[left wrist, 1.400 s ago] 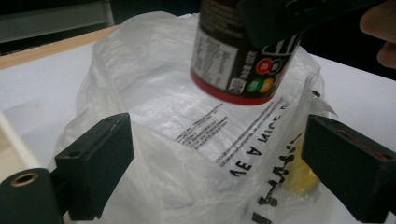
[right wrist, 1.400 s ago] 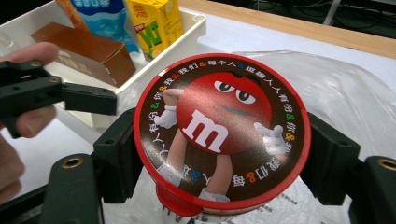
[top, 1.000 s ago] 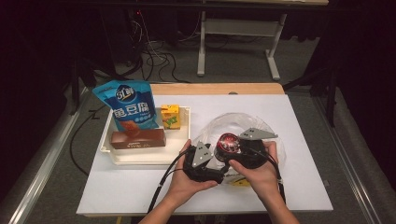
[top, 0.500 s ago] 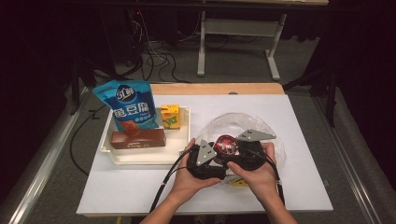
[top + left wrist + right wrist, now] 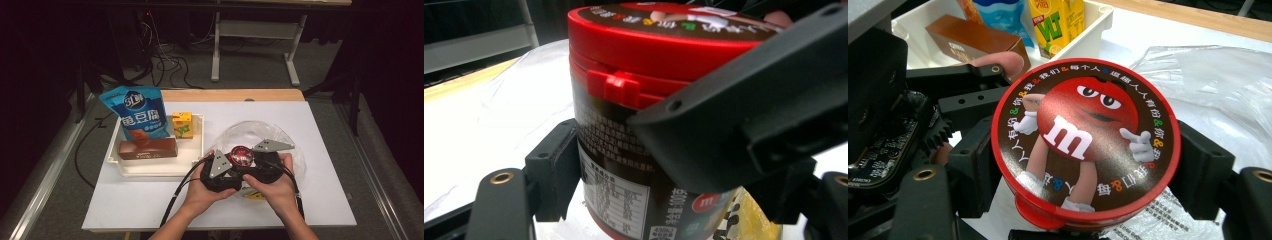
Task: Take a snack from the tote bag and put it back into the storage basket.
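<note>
A brown tub with a red lid [image 5: 241, 156] stands upright on a clear plastic bag [image 5: 280, 132]. Both hands hold grippers around it. My left gripper [image 5: 231, 169] comes from the left; its jaws have just been closing with the tub [image 5: 624, 150] between them, and its left pad [image 5: 553, 172] presses the tub's side. The right gripper's jaw [image 5: 744, 115] covers the other side. My right gripper [image 5: 1085, 172] looks down on the cartoon lid [image 5: 1083, 135], and its pads [image 5: 1200, 170] clamp the tub's two sides.
A white tray [image 5: 155, 169] to the left holds a blue snack bag [image 5: 137, 112], a brown box [image 5: 147, 148] and a yellow juice carton [image 5: 182, 125]. The white table top [image 5: 320, 200] ends close in front of the hands.
The left gripper has tipped a little toward the tub, so its grey plate now shows. Both hands stay where they were around the tub.
</note>
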